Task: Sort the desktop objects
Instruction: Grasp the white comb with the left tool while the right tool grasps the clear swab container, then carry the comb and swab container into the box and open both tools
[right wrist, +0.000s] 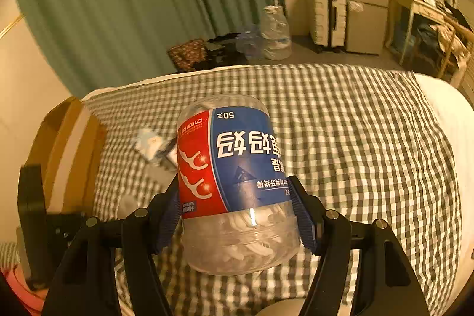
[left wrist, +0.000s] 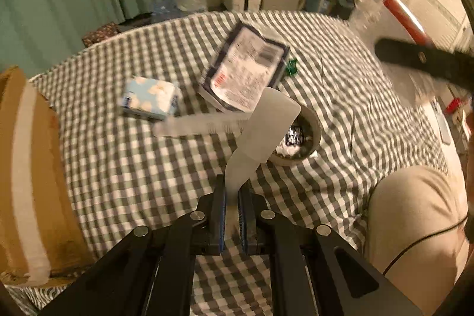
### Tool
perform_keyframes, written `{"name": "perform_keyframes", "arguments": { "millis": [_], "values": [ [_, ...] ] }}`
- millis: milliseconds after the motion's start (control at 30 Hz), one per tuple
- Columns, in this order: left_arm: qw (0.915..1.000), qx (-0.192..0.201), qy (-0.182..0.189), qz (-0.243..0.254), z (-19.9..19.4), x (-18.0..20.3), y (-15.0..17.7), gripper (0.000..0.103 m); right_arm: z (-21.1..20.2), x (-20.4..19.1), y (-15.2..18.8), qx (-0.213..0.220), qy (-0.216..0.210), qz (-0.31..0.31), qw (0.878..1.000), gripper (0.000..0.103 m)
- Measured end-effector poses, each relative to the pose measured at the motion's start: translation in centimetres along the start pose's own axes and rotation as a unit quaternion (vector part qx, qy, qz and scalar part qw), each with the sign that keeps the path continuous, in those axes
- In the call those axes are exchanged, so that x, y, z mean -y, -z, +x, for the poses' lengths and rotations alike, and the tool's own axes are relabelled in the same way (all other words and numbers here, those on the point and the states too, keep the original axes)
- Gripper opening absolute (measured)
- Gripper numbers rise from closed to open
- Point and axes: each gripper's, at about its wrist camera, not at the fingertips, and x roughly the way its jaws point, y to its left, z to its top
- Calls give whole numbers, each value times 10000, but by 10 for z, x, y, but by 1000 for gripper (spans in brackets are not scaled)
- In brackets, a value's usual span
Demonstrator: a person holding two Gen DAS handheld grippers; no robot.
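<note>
The left claw (left wrist: 232, 197) is shut tight on the thin end of a see-through plastic comb (left wrist: 260, 126). The comb sticks out ahead of the claw and is held up over the checked cloth (left wrist: 133, 182). It looks light, flat and a bit bendy, so it may wobble; it is best held near the thick end.

The right claw (right wrist: 237, 206) is held wide around a clear jar of floss picks (right wrist: 234, 182), upside down, with a pad pressed on each side. The jar looks light but smooth and slippery, so its middle is the safest place to hold.

A cardboard box (left wrist: 32, 176) is seen to the left of both claws. It is likely where things are to be put.
</note>
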Motion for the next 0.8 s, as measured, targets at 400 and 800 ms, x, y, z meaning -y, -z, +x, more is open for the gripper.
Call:
{"name": "perform_keyframes", "arguments": {
  "millis": [400, 800],
  "values": [
    [9975, 487, -23, -514, -56, -40, -13, 7, -38, -67, -1, 181, -72, -665, 9976, 63],
    [9916, 885, -59, -941, -98, -89, -9, 7, -32, -112, 2, 91, -272, -958, 9950, 63]
  ]
}}
